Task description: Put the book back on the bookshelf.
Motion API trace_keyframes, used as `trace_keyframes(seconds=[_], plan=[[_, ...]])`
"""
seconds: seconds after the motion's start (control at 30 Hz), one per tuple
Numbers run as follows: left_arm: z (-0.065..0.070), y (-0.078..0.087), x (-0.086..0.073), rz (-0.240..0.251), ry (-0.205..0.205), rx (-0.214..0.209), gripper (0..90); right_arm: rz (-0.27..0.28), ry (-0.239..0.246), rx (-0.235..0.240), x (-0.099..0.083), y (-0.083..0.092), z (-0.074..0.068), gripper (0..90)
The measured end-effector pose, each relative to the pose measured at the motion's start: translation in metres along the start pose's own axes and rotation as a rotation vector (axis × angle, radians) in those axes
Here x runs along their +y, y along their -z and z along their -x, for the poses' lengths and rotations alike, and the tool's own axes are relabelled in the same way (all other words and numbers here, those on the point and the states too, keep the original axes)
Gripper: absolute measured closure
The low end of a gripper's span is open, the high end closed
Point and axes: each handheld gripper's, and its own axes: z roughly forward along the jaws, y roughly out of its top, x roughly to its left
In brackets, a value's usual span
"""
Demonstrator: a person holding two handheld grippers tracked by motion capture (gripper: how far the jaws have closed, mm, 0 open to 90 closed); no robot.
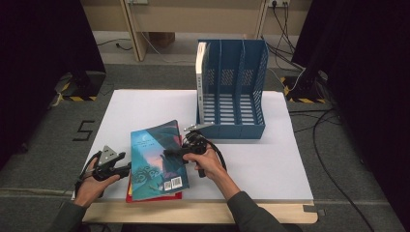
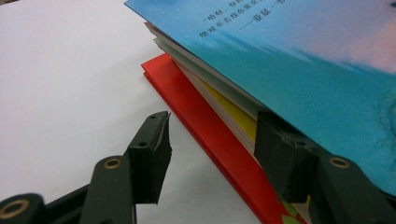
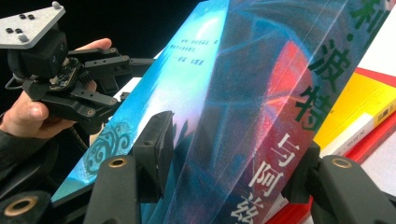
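Blue book (image 1: 157,159): top of a stack near the front left of the white tabletop (image 1: 261,164), its back cover with the barcode facing up; its spine side is tilted up off the books below
Stack below: a red book (image 1: 129,195) lies at the bottom, with a yellow book (image 3: 359,102) and pale page edges between it and the blue book
Right hand-held gripper (image 1: 174,153): reaches in from the right and clamps the blue book along its spine edge; in the right gripper view one jaw presses on the cover and the other sits behind the spine
Left hand-held gripper (image 1: 126,169): at the left side of the stack, jaws standing apart and gripping nothing; in the left gripper view one jaw is tucked under the blue book's overhanging cover against the page edges, the other hangs free over the tabletop, with the red book's edge between them
Blue file rack (image 1: 232,130): upright at the back of the tabletop, well apart from the stack
White book (image 1: 198,63): stands upright in the rack's leftmost compartment
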Motion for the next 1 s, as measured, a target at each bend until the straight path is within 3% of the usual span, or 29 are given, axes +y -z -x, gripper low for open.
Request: trace_keyframes(seconds=[0.07, 0.13, 0.2, 0.3, 0.33, 0.43, 0.67, 0.7, 0.77, 0.87, 0.97, 1.0], plan=[[0.0, 0.0, 0.0, 0.0, 0.0, 0.002, 45.0, 0.002, 0.006, 0.001, 0.0, 0.0, 0.001, 46.6], [0.001, 0.0, 0.0, 0.0, -0.006, -0.008, 45.2, 0.011, -0.027, -0.017, 0.001, -0.003, -0.001, 44.2], [0.003, -0.001, 0.001, 0.004, -0.012, -0.021, 45.1, 0.013, -0.009, -0.023, 0.002, -0.006, -0.001, 43.9], [0.006, 0.0, 0.001, 0.0, -0.025, -0.038, 42.0, 0.025, -0.015, -0.058, 0.002, -0.011, 0.0, 49.6], [0.005, 0.0, 0.001, -0.006, -0.021, -0.045, 36.4, 0.055, -0.025, -0.066, 0.002, -0.009, 0.0, 55.9], [0.0, -0.001, -0.001, -0.011, 0.003, -0.054, 26.6, 0.091, -0.036, -0.07, 0.001, -0.008, 0.001, 61.4], [-0.007, -0.003, -0.004, -0.017, 0.074, -0.062, 17.7, 0.125, -0.041, -0.076, -0.001, -0.008, 0.0, 65.4], [-0.009, -0.003, -0.005, -0.016, 0.087, -0.064, 16.6, 0.132, -0.04, -0.058, -0.001, -0.006, 0.0, 66.8], [-0.016, -0.002, -0.006, -0.002, 0.136, -0.055, 16.0, 0.136, -0.036, -0.048, 0.001, -0.003, -0.001, 67.3], [-0.024, -0.001, -0.008, -0.01, 0.164, -0.027, 15.8, 0.144, -0.024, -0.033, 0.003, -0.001, -0.003, 68.1], [-0.029, -0.003, -0.01, -0.035, 0.163, 0.003, 15.7, 0.152, -0.028, -0.022, 0.003, 0.001, -0.004, 68.4], [-0.032, -0.006, -0.014, -0.068, 0.154, 0.031, 15.7, 0.166, -0.03, -0.003, 0.005, 0.004, -0.006, 68.9]])
